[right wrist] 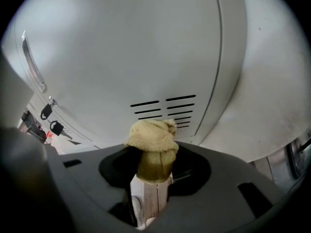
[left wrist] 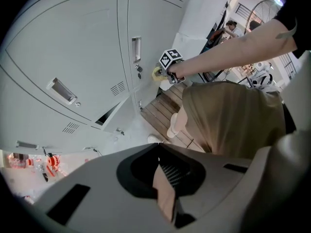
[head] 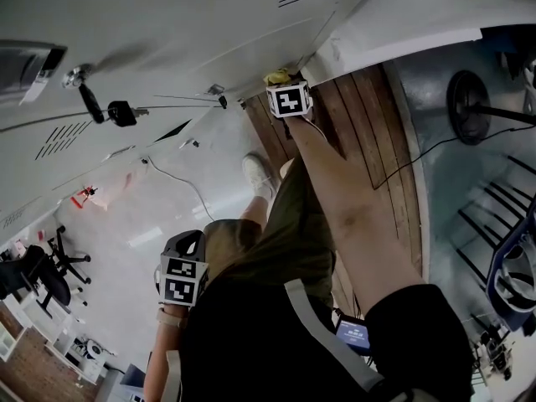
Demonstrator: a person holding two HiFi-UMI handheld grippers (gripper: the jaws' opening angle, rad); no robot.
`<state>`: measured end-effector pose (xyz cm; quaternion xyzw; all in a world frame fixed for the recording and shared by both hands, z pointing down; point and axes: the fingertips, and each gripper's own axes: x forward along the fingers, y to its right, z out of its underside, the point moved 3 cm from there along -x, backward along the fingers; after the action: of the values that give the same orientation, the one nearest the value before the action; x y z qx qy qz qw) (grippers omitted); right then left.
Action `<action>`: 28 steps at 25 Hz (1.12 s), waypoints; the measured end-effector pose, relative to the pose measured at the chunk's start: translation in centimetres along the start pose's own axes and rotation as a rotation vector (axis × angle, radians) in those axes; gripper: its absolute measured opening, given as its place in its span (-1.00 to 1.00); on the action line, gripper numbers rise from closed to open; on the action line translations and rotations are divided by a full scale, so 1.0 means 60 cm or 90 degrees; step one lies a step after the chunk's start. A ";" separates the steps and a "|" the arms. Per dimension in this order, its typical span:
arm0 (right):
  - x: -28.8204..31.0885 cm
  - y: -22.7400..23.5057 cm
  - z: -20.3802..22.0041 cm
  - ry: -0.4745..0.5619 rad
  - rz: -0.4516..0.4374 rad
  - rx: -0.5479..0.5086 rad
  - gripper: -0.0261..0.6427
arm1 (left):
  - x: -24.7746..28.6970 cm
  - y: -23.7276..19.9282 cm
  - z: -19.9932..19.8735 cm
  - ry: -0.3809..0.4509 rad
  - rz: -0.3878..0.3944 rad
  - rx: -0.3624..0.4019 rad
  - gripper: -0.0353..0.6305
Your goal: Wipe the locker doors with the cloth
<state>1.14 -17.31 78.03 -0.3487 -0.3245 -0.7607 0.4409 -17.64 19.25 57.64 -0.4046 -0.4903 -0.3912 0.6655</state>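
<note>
Right gripper [right wrist: 152,178]: jaws closed on the cloth, at the end of an arm stretched towards the door.
Cloth [right wrist: 152,139]: yellow and bunched, sticking out past the jaw tips, at the door just below its vents.
Door [right wrist: 121,47]: pale grey locker front.
Vents [right wrist: 165,111]: two columns of slots in the door.
Keys [right wrist: 52,126]: hanging left of the vents.
Left gripper [left wrist: 167,193]: jaws together with nothing between them, held low by the person's leg, well apart from the door.
</note>
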 end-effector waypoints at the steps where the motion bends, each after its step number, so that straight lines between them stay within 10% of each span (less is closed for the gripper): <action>1: 0.001 -0.011 0.002 0.000 -0.008 -0.004 -0.46 | 0.000 -0.002 0.003 0.000 0.000 -0.001 -0.87; 28: 0.034 -0.257 0.037 0.008 -0.189 -0.178 -0.46 | -0.001 -0.025 0.062 0.006 -0.006 -0.040 -0.87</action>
<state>-12.91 -10.30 78.04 -0.3499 -0.2611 -0.8571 0.2734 -20.29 22.13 58.53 -0.4214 -0.4766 -0.4113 0.6527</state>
